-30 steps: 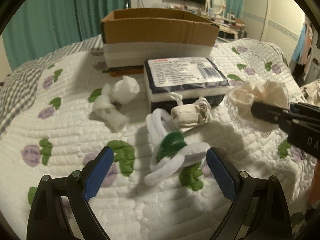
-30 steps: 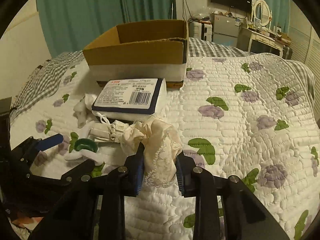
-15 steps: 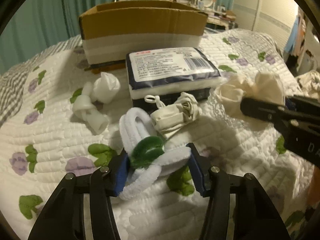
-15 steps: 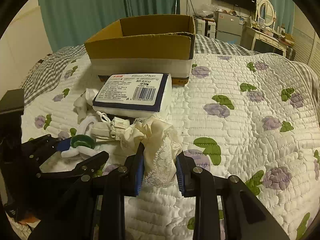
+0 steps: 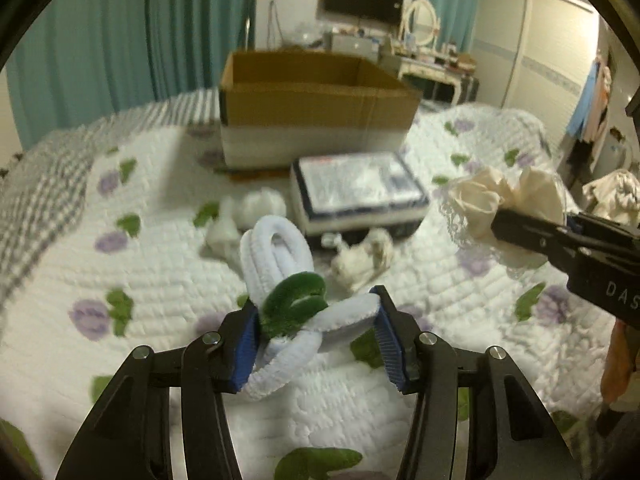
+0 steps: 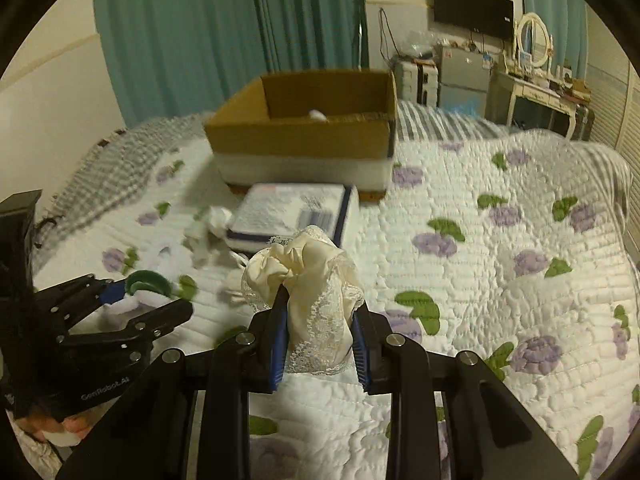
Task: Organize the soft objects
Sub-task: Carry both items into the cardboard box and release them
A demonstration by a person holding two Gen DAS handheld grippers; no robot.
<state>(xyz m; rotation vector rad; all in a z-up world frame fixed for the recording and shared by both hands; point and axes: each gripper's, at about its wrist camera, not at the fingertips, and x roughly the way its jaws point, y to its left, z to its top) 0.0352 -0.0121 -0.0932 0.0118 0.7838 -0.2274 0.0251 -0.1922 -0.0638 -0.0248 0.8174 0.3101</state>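
Observation:
My left gripper (image 5: pixel 316 336) is shut on a white and green fuzzy looped toy (image 5: pixel 280 276) and holds it above the quilt. My right gripper (image 6: pixel 320 336) is shut on a cream lace cloth (image 6: pixel 316 280), also lifted; the cloth shows at the right of the left wrist view (image 5: pixel 500 200). An open cardboard box (image 5: pixel 316 120) stands at the back of the bed, with something small and white inside (image 6: pixel 318 115). The left gripper shows at the left of the right wrist view (image 6: pixel 120 300).
A flat wrapped packet (image 5: pixel 356 196) lies in front of the box. A small cream drawstring bag (image 5: pixel 360 260) and white crumpled cloths (image 5: pixel 248 212) lie on the flowered quilt (image 6: pixel 500 280). Furniture stands beyond the bed.
My left gripper closed on the fuzzy toy and lifted it off the quilt. My right gripper rose with the lace cloth still in it.

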